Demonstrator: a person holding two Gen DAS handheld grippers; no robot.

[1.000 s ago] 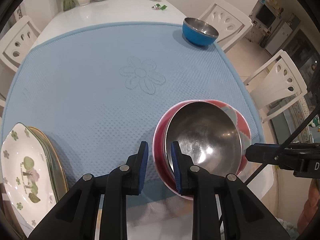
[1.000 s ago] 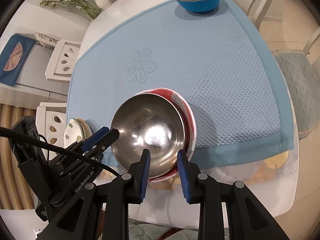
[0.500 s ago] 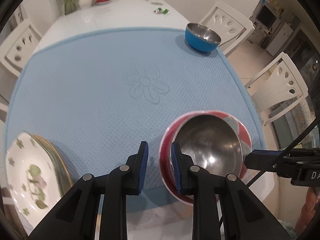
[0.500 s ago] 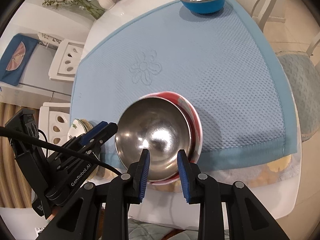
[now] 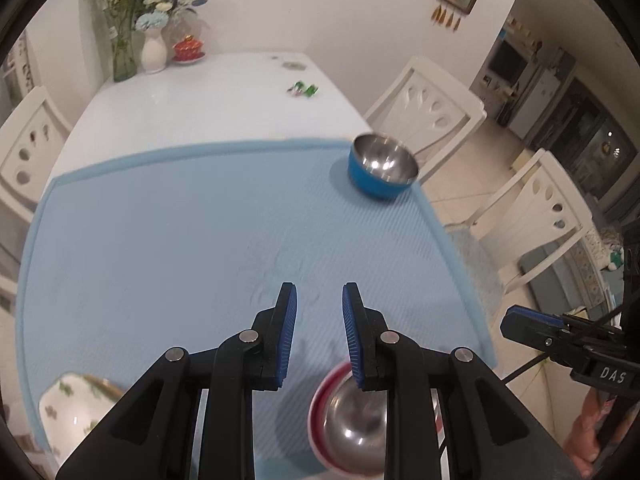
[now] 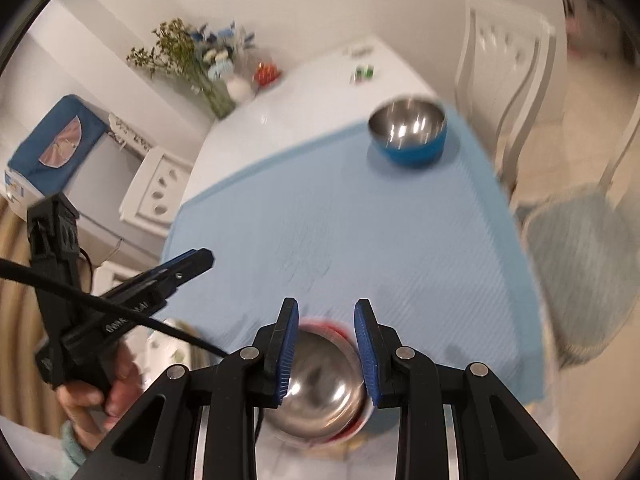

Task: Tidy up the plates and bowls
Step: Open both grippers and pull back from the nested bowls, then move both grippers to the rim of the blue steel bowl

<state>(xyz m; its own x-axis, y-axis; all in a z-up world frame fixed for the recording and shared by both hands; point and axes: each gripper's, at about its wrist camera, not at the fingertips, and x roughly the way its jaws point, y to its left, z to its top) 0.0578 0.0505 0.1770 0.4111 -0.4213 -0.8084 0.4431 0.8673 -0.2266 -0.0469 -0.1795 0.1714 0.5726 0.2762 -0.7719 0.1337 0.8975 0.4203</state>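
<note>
Your white table point(image 5: 208, 96) carries a blue mat point(image 5: 160, 248) that reaches its right and near edges, with white chairs point(image 5: 432, 104) close along the right side. A blue bowl point(image 5: 382, 166) sits alone at the mat's far right corner; between it and you the mat lies bare. The red bowl point(image 5: 320, 396) with a steel bowl point(image 6: 320, 384) nested inside sits at the near edge, partly hidden behind your fingers. Flowered plates point(image 5: 74, 408) are cut off at lower left. Your left gripper point(image 5: 319, 330) and right gripper point(image 6: 326, 344) both hang spread, holding nothing. The right view is blurred
</note>
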